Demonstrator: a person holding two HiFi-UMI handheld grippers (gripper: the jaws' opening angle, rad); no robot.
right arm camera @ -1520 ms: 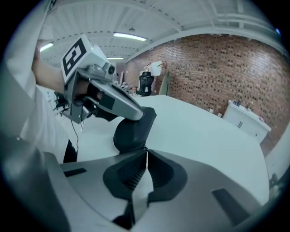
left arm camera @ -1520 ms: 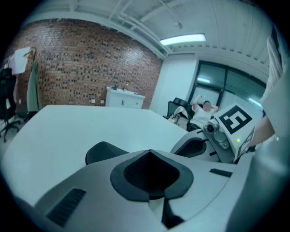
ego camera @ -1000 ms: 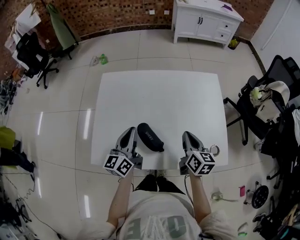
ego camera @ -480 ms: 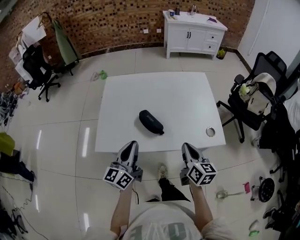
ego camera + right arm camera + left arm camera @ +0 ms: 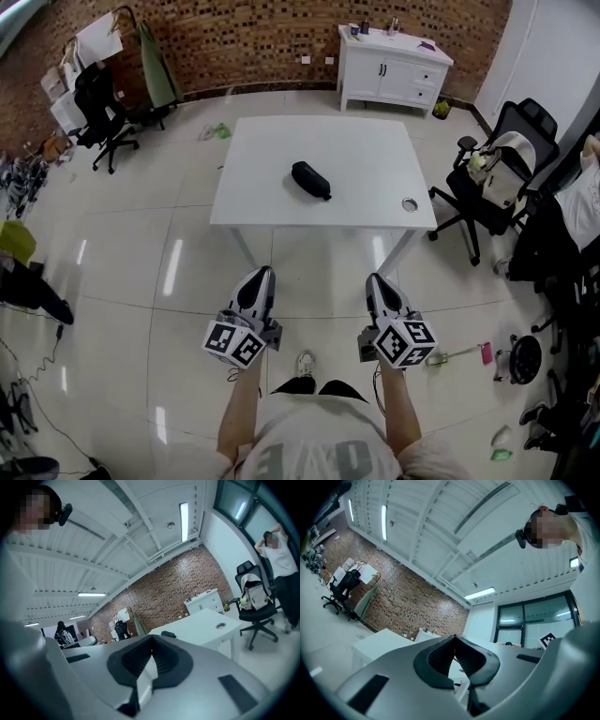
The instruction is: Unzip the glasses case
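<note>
Both grippers have their jaws pressed together with nothing between them. The left gripper [image 5: 259,275] and the right gripper [image 5: 374,279] are held side by side over the tiled floor [image 5: 309,258], on the near side of the worktop [image 5: 366,150] and well apart from it.

The case [image 5: 310,180] lies alone on the white worktop, a little left of its middle and set at a slant. It is too small in view to tell how its zip stands. A small ring [image 5: 410,204] sits by the worktop's near right corner, well apart from the case. In the right gripper view the case [image 5: 168,634] shows as a low dark shape on the worktop beyond the closed jaws.

A white cabinet [image 5: 394,67] stands at the far side against the brick wall [image 5: 262,42]. A black chair [image 5: 497,178] stands to the right of the worktop.
</note>
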